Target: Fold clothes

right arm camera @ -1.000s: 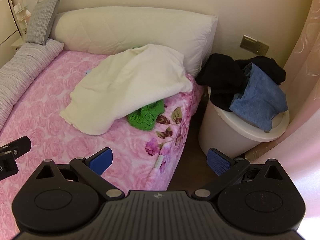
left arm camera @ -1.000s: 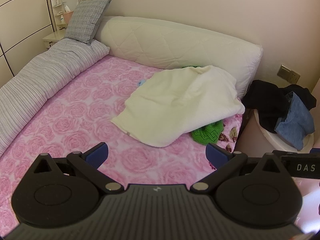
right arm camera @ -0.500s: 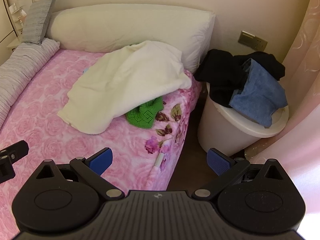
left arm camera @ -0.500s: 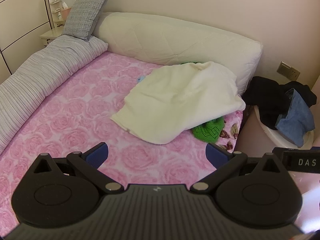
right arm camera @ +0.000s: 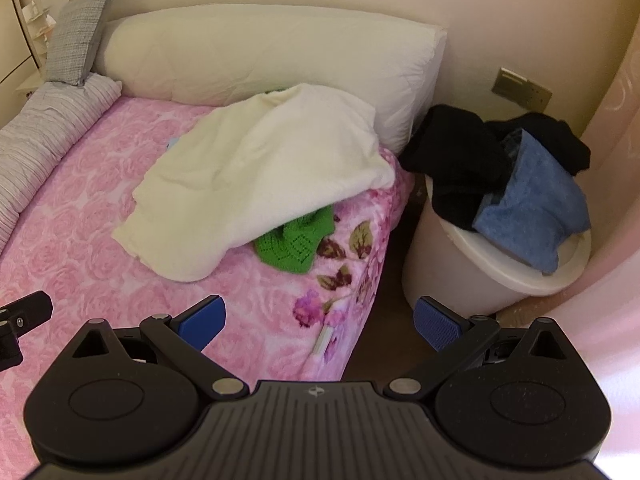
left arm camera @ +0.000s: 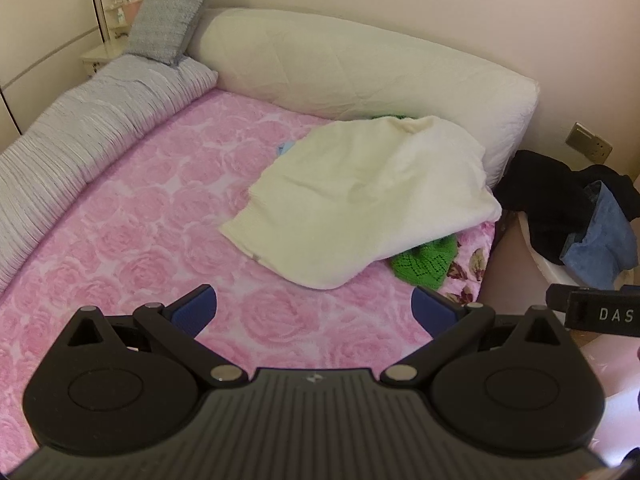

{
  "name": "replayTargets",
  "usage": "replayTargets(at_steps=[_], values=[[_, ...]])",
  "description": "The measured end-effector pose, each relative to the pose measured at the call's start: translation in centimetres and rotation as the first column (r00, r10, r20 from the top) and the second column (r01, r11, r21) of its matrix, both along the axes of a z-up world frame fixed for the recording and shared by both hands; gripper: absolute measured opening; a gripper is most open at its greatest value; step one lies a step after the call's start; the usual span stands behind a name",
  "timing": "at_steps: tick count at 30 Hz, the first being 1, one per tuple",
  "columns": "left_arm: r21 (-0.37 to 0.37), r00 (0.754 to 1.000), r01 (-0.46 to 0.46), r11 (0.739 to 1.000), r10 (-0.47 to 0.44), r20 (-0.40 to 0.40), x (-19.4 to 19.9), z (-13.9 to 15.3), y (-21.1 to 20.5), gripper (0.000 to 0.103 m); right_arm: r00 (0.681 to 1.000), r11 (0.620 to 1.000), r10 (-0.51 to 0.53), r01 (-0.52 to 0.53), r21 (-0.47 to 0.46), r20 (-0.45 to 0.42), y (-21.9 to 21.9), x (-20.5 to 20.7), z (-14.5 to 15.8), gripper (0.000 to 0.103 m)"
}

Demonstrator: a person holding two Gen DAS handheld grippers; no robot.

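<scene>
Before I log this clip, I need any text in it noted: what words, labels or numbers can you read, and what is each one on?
"DAS": white letters on the black body of the right gripper, seen at the edge of the left wrist view; the frame cuts the word off.
Small white emblem on the left gripper's ribbed body: a logo, no letters.
Clothes, bedding, bin and wall socket: no readable text.

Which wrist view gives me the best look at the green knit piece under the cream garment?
The right wrist view: the green knit piece sits nearer the centre, its openwork pattern clear below the cream garment. The left wrist view shows a smaller patch plus a sliver behind the cream garment.
</scene>
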State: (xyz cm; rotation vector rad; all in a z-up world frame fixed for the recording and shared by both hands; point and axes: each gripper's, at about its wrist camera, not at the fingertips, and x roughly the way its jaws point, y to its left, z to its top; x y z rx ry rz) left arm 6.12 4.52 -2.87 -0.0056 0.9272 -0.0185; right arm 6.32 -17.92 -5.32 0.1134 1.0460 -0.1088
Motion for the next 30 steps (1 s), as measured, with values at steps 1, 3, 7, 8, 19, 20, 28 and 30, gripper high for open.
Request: replayTargets(at_steps=[1, 3, 7, 8, 19, 20, 28, 30], values=[[-0.009, 1.0, 0.0, 1.0, 0.0, -0.01, 0.5, -0.3, -0.1, 0.103, 1.0, 1.0, 0.003, -0.003, 0.004, 0.0, -0.2, 0.4, -0.2, 0.103], [-0.019, 1.0, -0.001, 1.0, 0.001, -0.028, 1.5, -0.9, -0.4, 0.103, 1.0, 1.0, 0.009, -0.009, 0.013, -0.001, -0.7, 1.2, -0.6, 0.103], [-0.029, 0.998, -0.005, 1.0, 0.003, -0.07, 3.8, -2.5, -1.0, 0.102, 0.999, 0.999, 0.013, -0.012, 0.05, -0.032, -2.2, 3.3, -2.1, 0.102], [-0.034, 0.997, -0.006, 0.999, 0.004, -0.08, 4.4, -2.9, -1.3, 0.102, 0.999, 0.998, 0.012, -0.01, 0.06, -0.043, -2.7, 3.8, -2.5, 0.1], [0.008, 0.988, 0.033, 0.999, -0.032, -0.153, 12.8, -8.9, -6.3, 0.102, 0.995, 0.989, -0.004, 0.019, 0.149, -0.102, -8.4, 10.7, -8.1, 0.085], [0.01, 0.986, 0.038, 0.999, -0.035, -0.165, 13.7, -9.6, -6.8, 0.102, 0.995, 0.986, -0.01, 0.026, 0.164, -0.101, -9.1, 11.3, -8.7, 0.082], [-0.014, 0.973, 0.049, 0.999, -0.051, -0.225, 19.3, -14.3, -9.1, 0.1, 0.991, 0.966, -0.057, 0.085, 0.243, -0.119, -13.3, 16.1, -12.9, 0.084], [-0.034, 0.972, 0.043, 0.998, -0.05, -0.231, 20.4, -15.5, -9.1, 0.095, 0.988, 0.954, -0.079, 0.114, 0.276, -0.134, -14.4, 17.4, -14.1, 0.085]])
